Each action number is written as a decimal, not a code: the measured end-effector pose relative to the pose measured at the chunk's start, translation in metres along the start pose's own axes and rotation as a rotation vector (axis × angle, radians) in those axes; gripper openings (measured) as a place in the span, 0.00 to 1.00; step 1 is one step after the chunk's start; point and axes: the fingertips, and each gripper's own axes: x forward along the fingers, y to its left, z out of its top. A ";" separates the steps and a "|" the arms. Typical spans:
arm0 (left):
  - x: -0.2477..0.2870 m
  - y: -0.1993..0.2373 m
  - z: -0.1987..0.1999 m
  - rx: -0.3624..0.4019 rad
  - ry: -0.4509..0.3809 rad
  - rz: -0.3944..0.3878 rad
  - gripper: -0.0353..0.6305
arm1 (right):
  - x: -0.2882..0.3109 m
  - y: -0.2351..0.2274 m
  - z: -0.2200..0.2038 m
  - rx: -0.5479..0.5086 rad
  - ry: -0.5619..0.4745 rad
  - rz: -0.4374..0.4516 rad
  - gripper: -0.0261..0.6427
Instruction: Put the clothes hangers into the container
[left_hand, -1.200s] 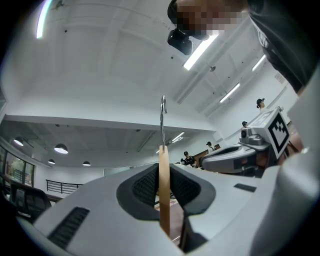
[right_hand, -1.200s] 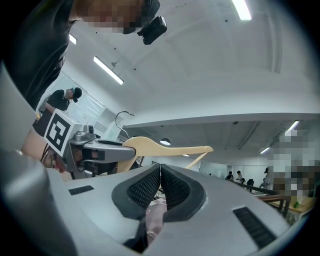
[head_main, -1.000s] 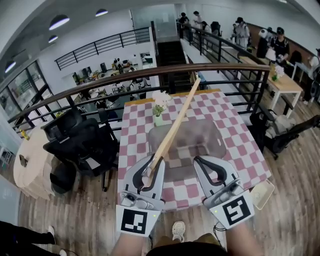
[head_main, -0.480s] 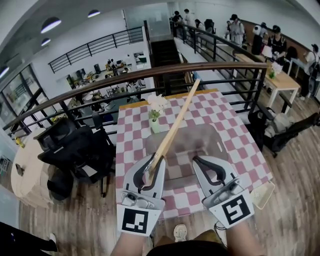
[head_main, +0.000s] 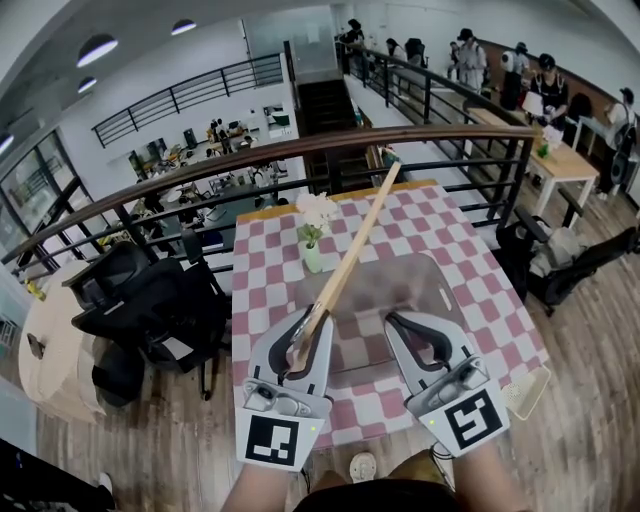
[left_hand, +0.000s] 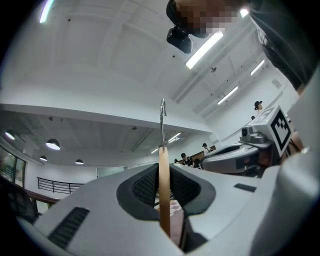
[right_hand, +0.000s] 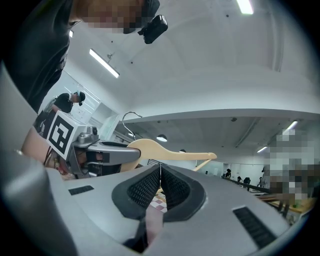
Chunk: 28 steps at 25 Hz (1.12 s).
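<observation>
Jaws: left gripper (head_main: 303, 322) grasping smooth wooden hanger (head_main: 355, 250) | right gripper (head_main: 401, 323) clenched, empty

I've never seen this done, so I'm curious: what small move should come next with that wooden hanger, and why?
Probably tip the left gripper forward and down, lowering the hanger into the clear container. That gripper is clamped on the hanger, which slants up over the container on the checked table. The right gripper is shut and empty.
</observation>
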 end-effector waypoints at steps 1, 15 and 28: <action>0.000 0.001 0.000 -0.002 0.000 -0.001 0.14 | 0.001 0.000 -0.001 0.003 0.002 0.001 0.09; 0.006 0.002 -0.015 -0.022 0.020 0.001 0.14 | -0.002 -0.002 -0.014 0.006 0.042 0.000 0.09; 0.025 0.001 -0.018 -0.009 0.042 0.046 0.14 | 0.007 -0.025 -0.016 0.032 0.021 0.033 0.09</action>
